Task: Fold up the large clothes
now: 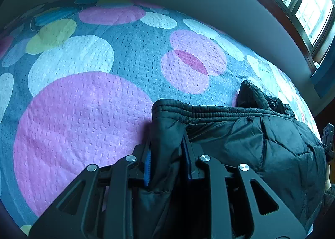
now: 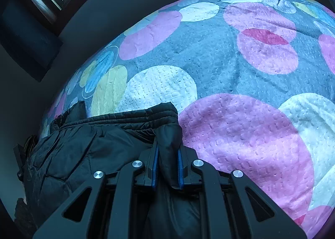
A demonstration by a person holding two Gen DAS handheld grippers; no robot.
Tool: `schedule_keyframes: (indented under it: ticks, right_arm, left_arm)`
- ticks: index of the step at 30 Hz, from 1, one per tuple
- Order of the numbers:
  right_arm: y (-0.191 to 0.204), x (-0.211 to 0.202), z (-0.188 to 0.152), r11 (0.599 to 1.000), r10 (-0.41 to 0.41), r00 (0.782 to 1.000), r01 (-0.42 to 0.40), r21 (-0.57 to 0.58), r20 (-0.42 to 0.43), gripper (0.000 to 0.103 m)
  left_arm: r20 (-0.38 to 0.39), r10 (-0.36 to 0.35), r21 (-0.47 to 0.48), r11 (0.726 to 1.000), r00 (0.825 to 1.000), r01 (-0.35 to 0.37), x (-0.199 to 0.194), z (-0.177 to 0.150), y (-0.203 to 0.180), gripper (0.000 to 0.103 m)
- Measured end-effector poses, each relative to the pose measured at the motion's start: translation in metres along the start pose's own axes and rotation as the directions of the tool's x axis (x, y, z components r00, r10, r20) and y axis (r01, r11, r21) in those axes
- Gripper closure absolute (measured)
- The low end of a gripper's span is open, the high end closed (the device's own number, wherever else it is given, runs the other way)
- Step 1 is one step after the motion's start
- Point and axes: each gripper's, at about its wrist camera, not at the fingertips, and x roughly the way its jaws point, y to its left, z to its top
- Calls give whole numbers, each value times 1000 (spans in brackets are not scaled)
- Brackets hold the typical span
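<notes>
Left gripper [image 1: 167, 163]: your jaws stand a little apart with a fold of the black puffer jacket [image 1: 251, 134] between the blue pads; the fabric fills the gap, though the left pad's face shows beside it.
Right gripper [image 2: 167, 167]: your fingers are clamped on the jacket's other corner, cloth pinched tight between both pads.
Jacket: lies on the spotted bedspread [image 1: 83, 113], its ribbed hem just ahead of both sets of fingertips.
Left view only: the jacket's bulk spreads right of your fingers, a raised dark fold beyond the hem, and the window [image 1: 309, 8] stands far right.
Right view only: the bulk spreads left of your fingers; the window sits far upper left.
</notes>
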Motion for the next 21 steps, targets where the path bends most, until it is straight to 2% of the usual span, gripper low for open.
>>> schedule_keyframes:
  ticks: [9,11,12,13,14,15,16,17,21]
  right_arm:
    - [-6,-2,6,999,39,999,-39,32,-2,89]
    - [-8,-7,8,997,61,998,-61,49,-1,84]
    - [-8,-12,9,997,55,999,-54,55,-1,78]
    - [-7,-16,9,998,38,999,-38,59,2,66]
    - [-5,-22,10,998,19,1000,-20,64,6,59]
    - [-2,-31,8,997,1,1000,-2,74,19,45]
    - [0,-41,6,996,-5,999,2,85,42,39]
    - [1,-57,2,994,8,997,-16,105,74,37]
    - [-2,-109,-31,972,89,983,-121,203,163,31]
  left_arm:
    - [-5,-13,-13,1000,1000,13,1,0,4,78]
    - [-14,-8,-10,1000,1000,8,2,3,3,77]
    - [-16,-18,-3,1000,1000,18,1,4,2,76]
    - [-21,-17,-5,1000,1000,17,0,6,2,71]
    - [-17,3,-13,1000,1000,-3,-4,9,2,55]
    - [-10,33,-21,999,999,-34,-9,10,3,46]
    - [7,82,-38,996,997,-82,-20,10,5,34]
    - [19,93,-42,995,996,-92,-29,10,7,33]
    - [109,64,-131,990,992,-49,-81,-10,21,27]
